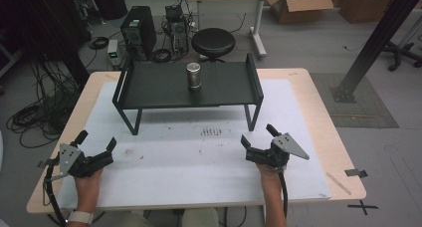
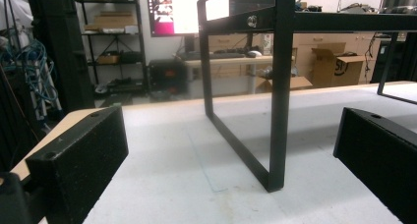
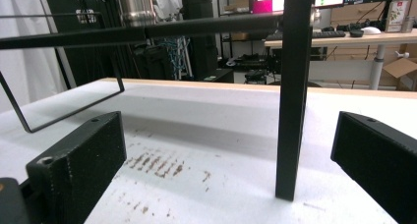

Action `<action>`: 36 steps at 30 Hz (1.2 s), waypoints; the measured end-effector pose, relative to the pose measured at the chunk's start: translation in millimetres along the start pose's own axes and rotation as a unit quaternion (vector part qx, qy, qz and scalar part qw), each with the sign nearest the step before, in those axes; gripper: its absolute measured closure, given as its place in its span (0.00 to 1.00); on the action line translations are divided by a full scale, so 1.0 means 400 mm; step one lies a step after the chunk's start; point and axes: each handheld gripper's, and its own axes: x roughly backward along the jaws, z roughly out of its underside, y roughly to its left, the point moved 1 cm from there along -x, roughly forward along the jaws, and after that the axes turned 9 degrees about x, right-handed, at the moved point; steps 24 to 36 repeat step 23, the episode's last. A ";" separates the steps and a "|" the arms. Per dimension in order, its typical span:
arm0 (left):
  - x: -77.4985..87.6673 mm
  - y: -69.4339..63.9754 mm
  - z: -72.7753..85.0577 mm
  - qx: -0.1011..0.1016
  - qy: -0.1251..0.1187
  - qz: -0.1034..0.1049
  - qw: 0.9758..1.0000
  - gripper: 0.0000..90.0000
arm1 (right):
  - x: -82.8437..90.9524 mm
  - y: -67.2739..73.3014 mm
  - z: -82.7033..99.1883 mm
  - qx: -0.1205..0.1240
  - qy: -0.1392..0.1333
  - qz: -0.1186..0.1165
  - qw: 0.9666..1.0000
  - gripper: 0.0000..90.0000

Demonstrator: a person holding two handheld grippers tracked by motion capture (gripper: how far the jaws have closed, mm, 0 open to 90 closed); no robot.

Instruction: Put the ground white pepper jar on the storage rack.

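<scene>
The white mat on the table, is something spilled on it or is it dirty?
Yes, a bit dirty. The white mat has a patch of brownish streaks in front of the black rack, also seen in the right gripper view, plus a smaller smudge nearer the left tool. They look like dry marks, not a wet spill.

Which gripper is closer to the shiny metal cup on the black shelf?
The right gripper, slightly. It sits in front and right of the metal cup; the left gripper sits farther off, front-left. Both rest open on the table.

High overhead forward; both low tabletop close-ups sharing black shelf.
</scene>
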 end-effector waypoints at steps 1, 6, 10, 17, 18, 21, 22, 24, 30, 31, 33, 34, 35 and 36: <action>0.000 0.000 0.000 0.000 0.000 0.000 1.000 0.00 | 0.000 0.002 0.005 0.001 0.001 0.001 1.000 0.00; 0.000 0.000 0.000 0.000 0.000 -0.001 1.000 0.00 | 0.001 0.010 0.027 0.007 0.004 0.007 1.000 0.00; 0.000 0.000 0.000 0.000 0.000 -0.001 1.000 0.00 | 0.006 0.016 0.035 0.014 -0.006 0.013 1.000 0.00; 0.001 0.000 0.000 0.001 -0.001 -0.001 1.000 0.00 | 0.012 0.034 0.038 0.049 -0.018 0.022 0.998 0.00; 0.001 0.000 0.000 0.001 -0.001 -0.001 1.000 0.00 | 0.016 0.038 0.040 0.055 -0.026 0.026 0.998 0.00; 0.001 0.000 0.000 0.000 -0.001 -0.001 1.000 0.00 | 0.025 0.038 0.043 0.053 -0.045 0.033 0.997 0.00; 0.001 0.000 0.000 0.000 -0.001 -0.001 1.000 0.00 | 0.025 0.036 0.043 0.051 -0.046 0.033 0.997 0.00; 0.001 0.000 0.000 0.001 -0.001 -0.001 1.000 0.00 | 0.025 0.037 0.043 0.051 -0.045 0.033 0.997 0.00; 0.001 0.000 0.000 0.001 -0.001 -0.001 1.000 0.00 | 0.025 0.037 0.043 0.051 -0.045 0.033 0.997 0.00; 0.001 0.000 0.000 0.001 -0.001 -0.001 1.000 0.00 | 0.025 0.037 0.043 0.051 -0.045 0.033 0.997 0.00; 0.001 0.000 0.000 0.001 -0.001 -0.001 1.000 0.00 | 0.025 0.037 0.043 0.051 -0.045 0.033 0.997 0.00; 0.001 0.000 0.000 0.001 -0.001 -0.001 1.000 0.00 | 0.025 0.037 0.043 0.051 -0.045 0.033 0.997 0.00; 0.001 0.000 0.000 0.001 -0.001 -0.001 1.000 0.00 | 0.025 0.037 0.043 0.051 -0.045 0.033 0.997 0.00; 0.001 0.000 0.000 0.001 -0.001 -0.001 1.000 0.00 | 0.025 0.037 0.043 0.051 -0.045 0.033 0.997 0.00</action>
